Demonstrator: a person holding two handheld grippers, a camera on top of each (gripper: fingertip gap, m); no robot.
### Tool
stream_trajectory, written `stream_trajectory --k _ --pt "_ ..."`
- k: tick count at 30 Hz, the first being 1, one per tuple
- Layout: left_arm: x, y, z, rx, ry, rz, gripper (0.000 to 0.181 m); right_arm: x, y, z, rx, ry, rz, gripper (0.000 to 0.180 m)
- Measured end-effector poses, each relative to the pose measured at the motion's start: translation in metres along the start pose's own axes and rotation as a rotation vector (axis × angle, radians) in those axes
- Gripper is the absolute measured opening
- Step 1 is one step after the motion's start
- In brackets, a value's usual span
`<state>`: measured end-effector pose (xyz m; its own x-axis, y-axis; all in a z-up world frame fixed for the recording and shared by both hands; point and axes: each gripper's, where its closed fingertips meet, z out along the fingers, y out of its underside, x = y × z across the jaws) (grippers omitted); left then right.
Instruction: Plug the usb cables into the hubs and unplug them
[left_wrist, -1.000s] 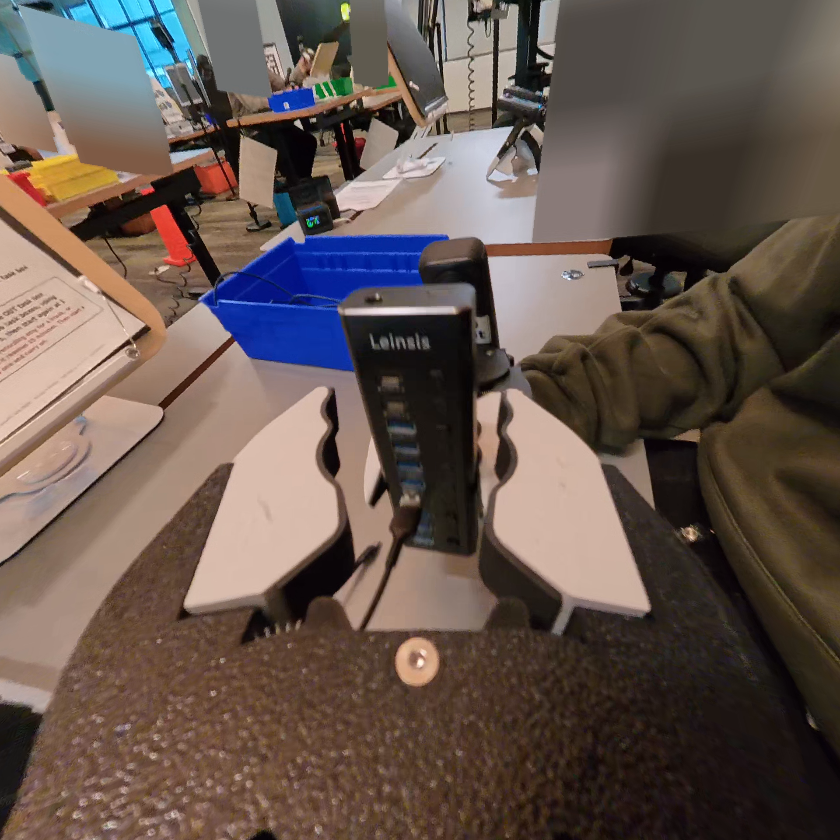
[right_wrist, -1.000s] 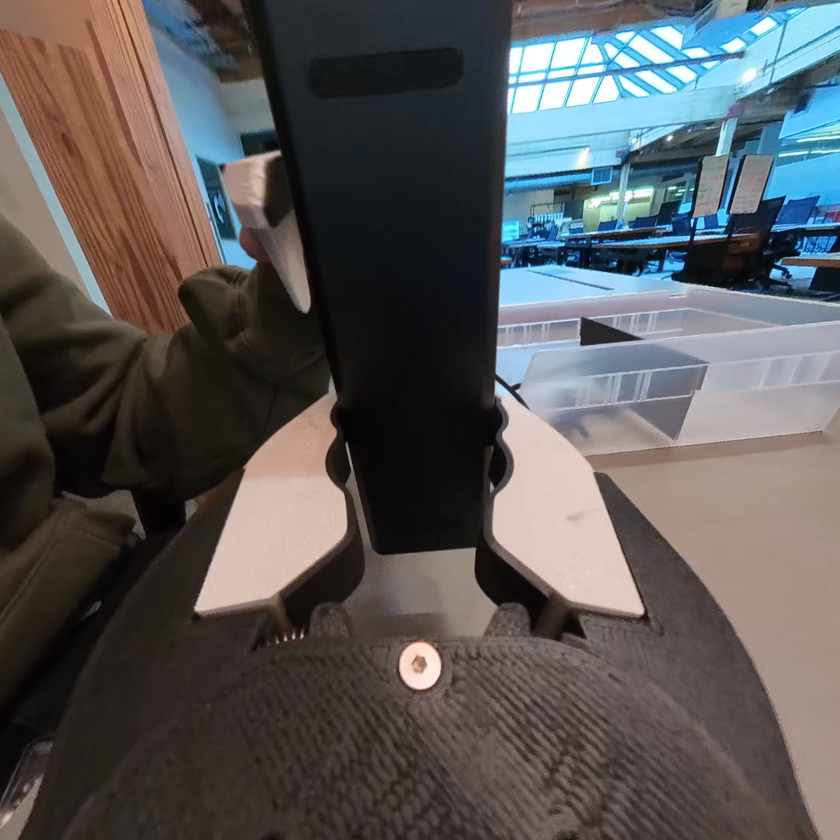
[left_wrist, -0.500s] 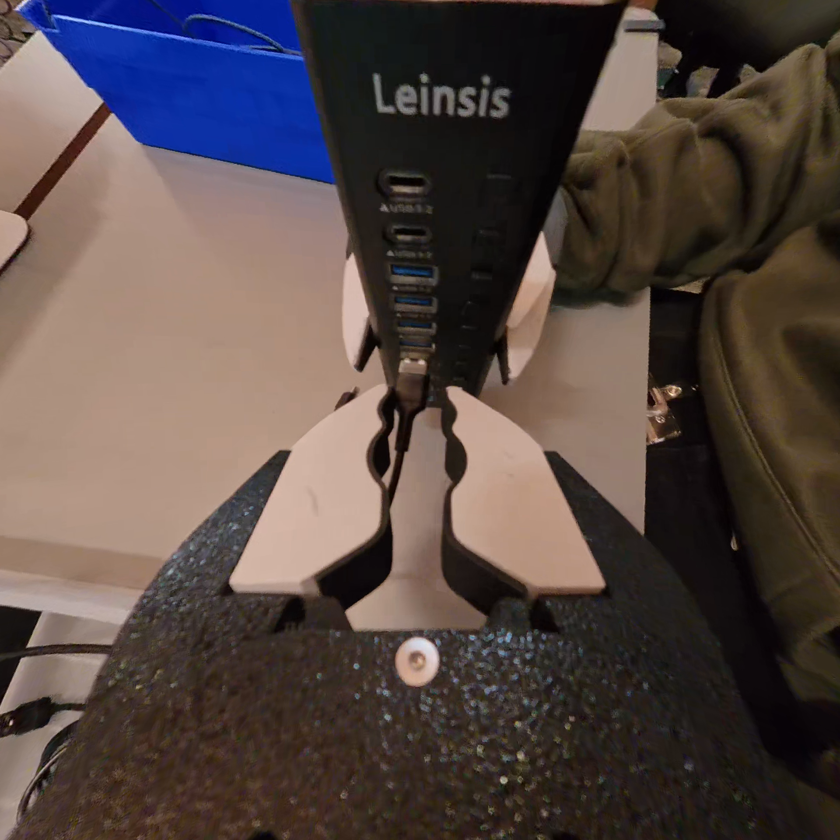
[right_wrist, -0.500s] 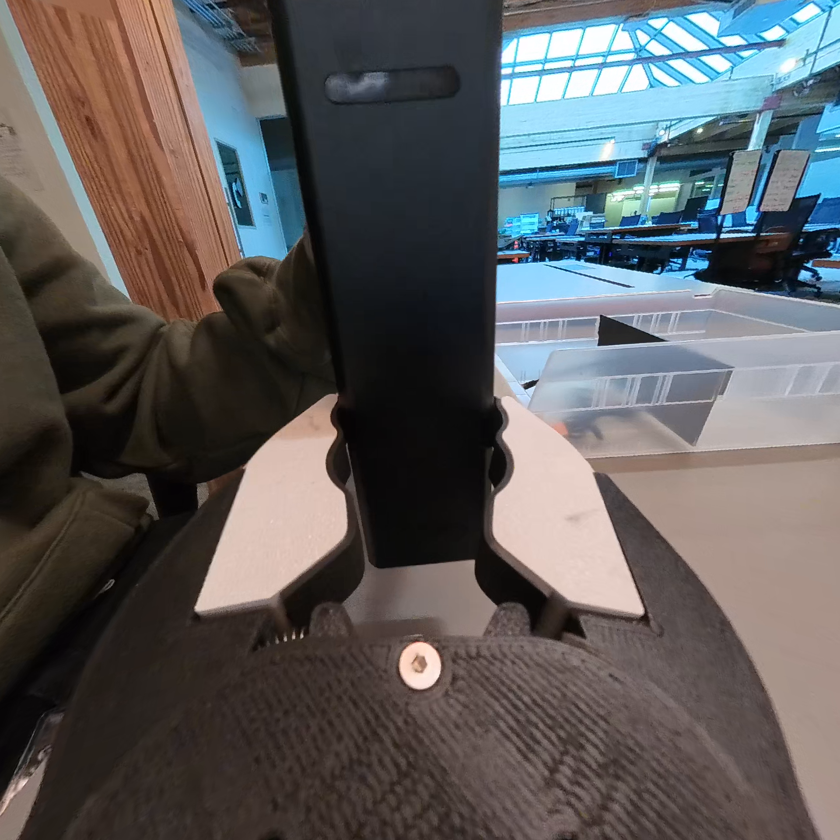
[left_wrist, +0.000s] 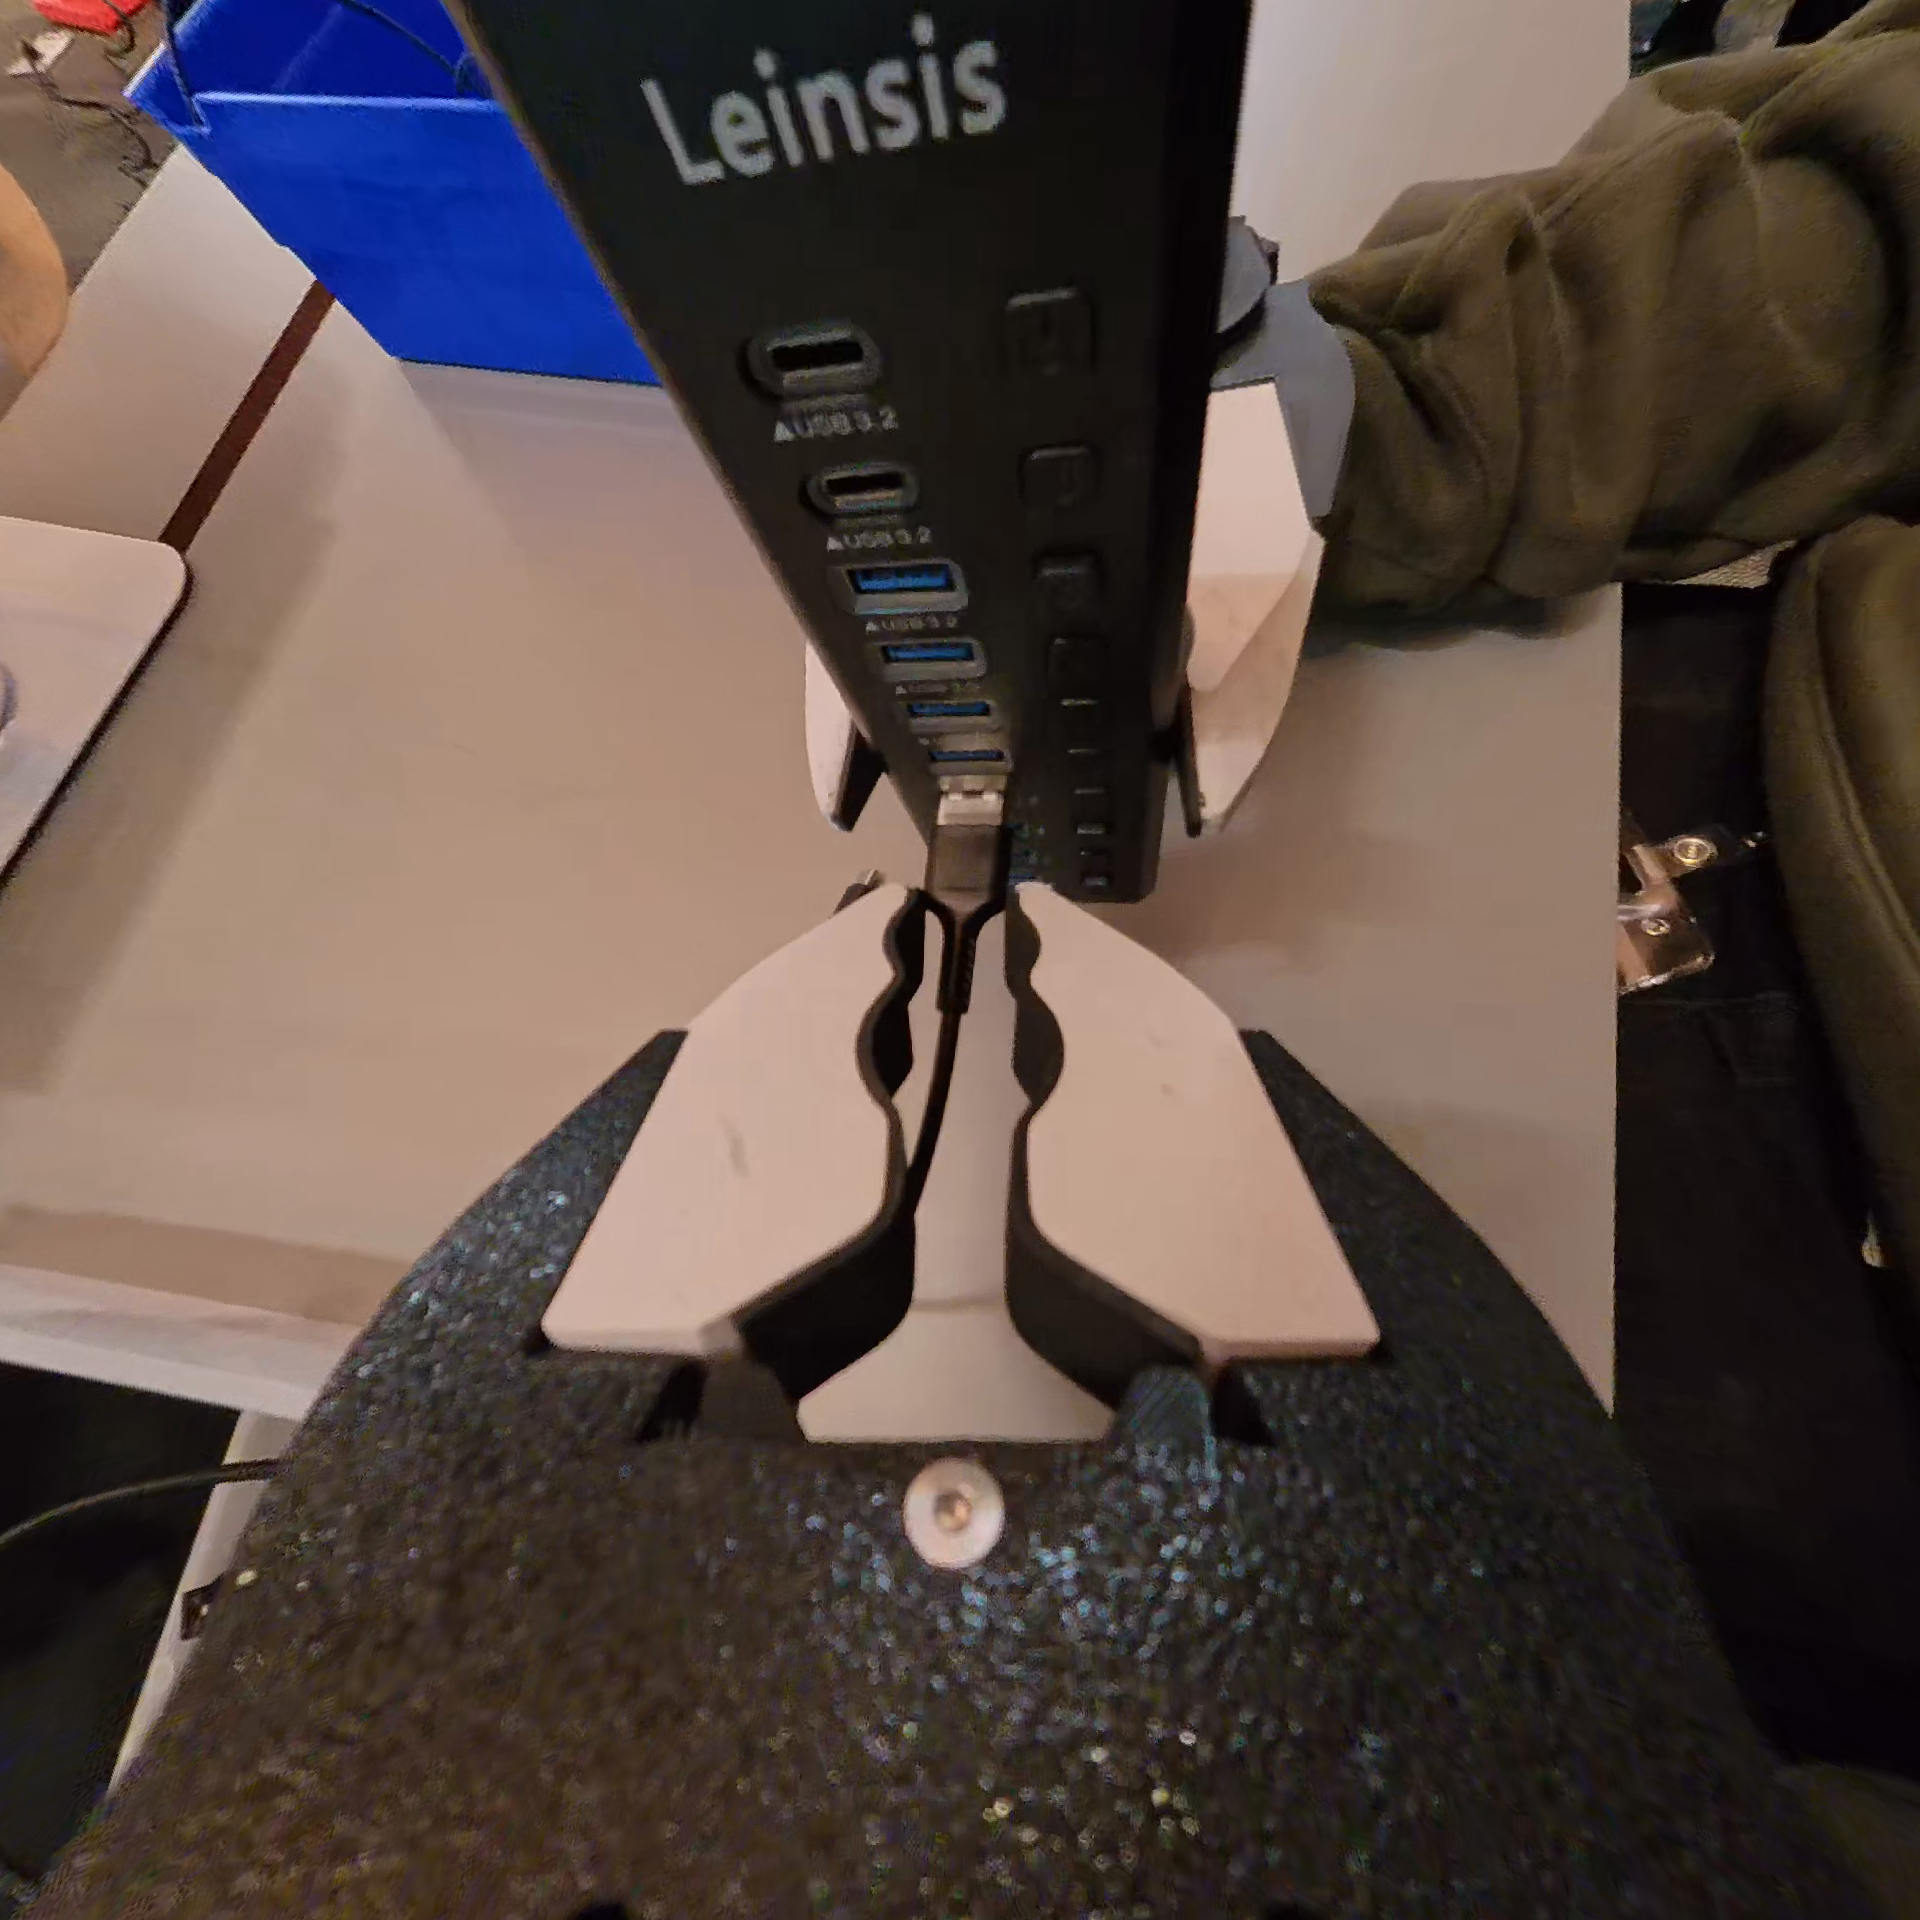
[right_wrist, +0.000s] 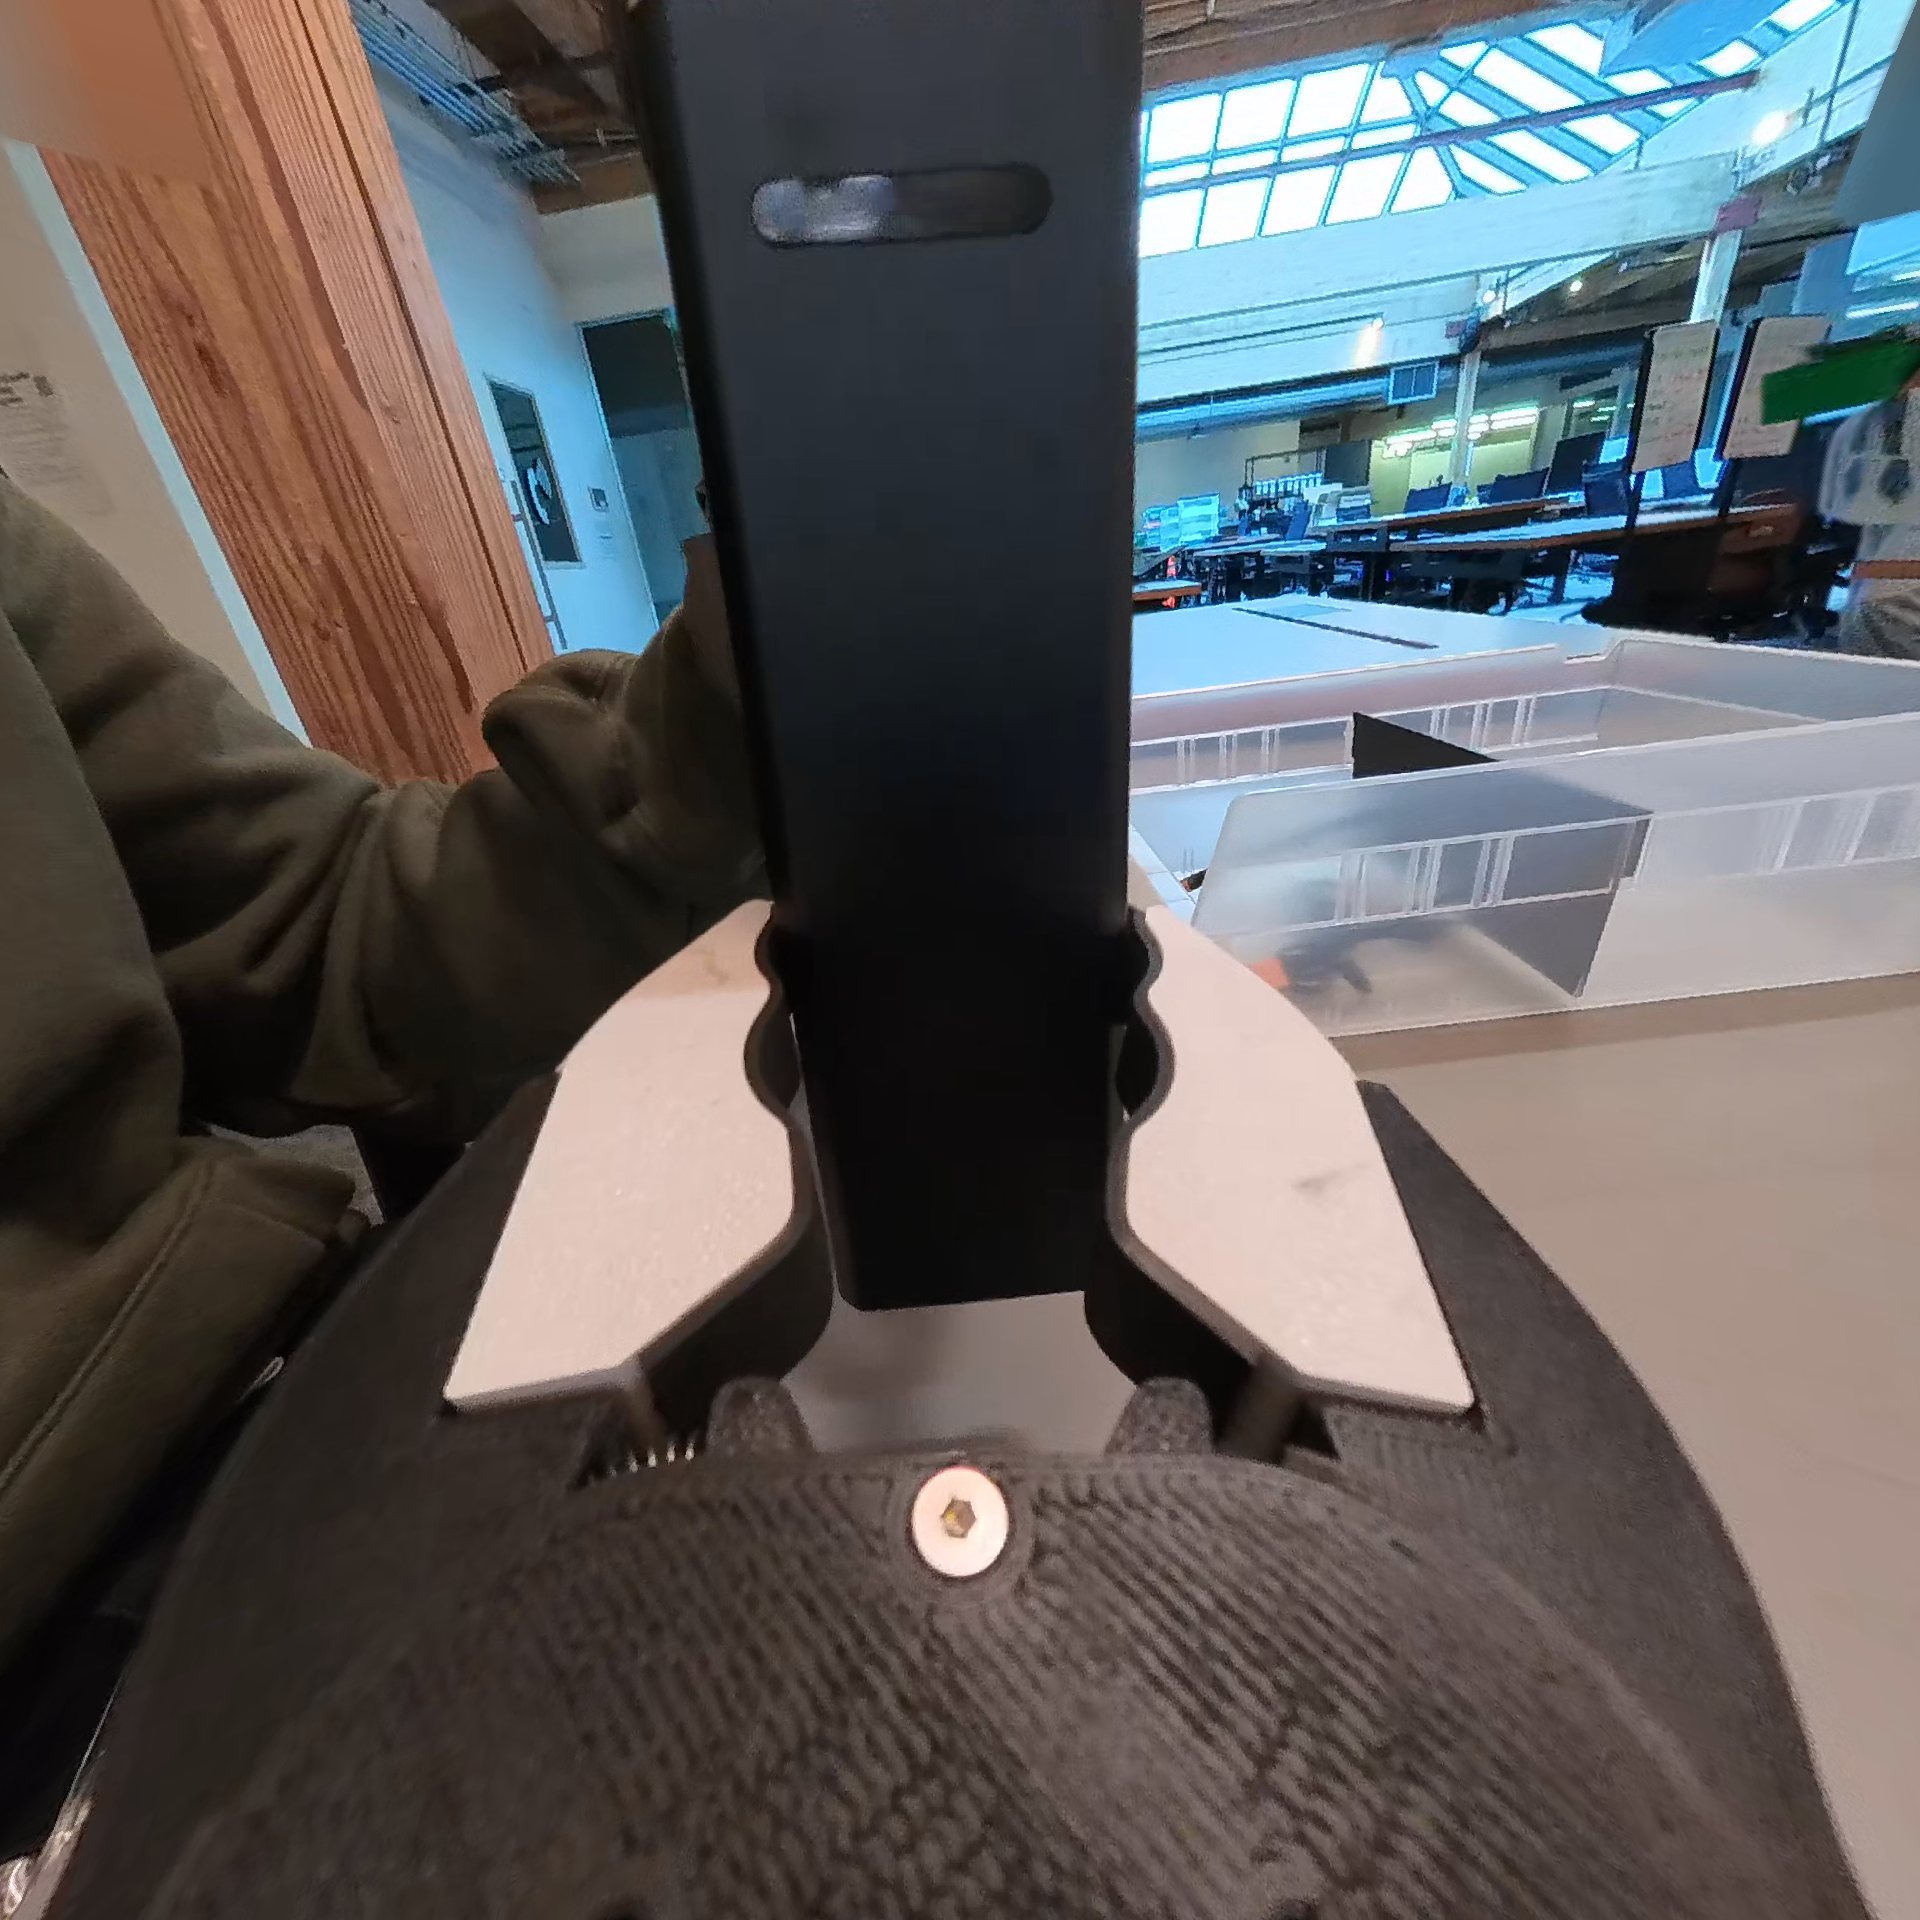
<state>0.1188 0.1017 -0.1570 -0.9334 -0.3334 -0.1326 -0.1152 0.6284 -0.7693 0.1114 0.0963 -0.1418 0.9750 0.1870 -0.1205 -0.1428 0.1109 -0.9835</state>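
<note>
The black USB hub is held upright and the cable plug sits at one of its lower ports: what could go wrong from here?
1. The left gripper closes around the thin black cable just behind the plug, not on the plug body; a pull could strain the cable or slip along it.
2. The right gripper clamps only the lower end of the tall black USB hub, so a sideways pull might tilt it in the grip.
</note>
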Motion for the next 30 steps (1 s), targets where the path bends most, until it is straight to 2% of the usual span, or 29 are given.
stream_trajectory --k 5,13,18,22,25,30 --pt "-0.006 -0.009 0.004 0.069 -0.007 -0.099 0.013 0.007 -0.007 -0.006 0.059 0.017 0.048 0.061" --pt "-0.007 -0.013 0.007 0.188 0.078 -0.208 0.013 0.008 -0.009 -0.009 0.083 0.005 0.073 0.061" --pt "-0.010 -0.027 0.003 0.389 0.202 -0.368 0.013 0.009 -0.011 -0.011 0.096 0.008 0.070 0.060" --pt "-0.008 -0.024 0.002 0.304 0.117 -0.229 0.013 0.006 -0.010 -0.010 0.085 -0.002 0.056 0.060" --pt "-0.010 -0.025 0.002 0.305 0.101 -0.242 0.013 0.009 -0.011 -0.010 0.093 0.011 0.065 0.060" --pt "-0.008 -0.028 0.002 0.369 0.170 -0.297 0.013 0.007 -0.011 -0.011 0.099 -0.002 0.068 0.060"
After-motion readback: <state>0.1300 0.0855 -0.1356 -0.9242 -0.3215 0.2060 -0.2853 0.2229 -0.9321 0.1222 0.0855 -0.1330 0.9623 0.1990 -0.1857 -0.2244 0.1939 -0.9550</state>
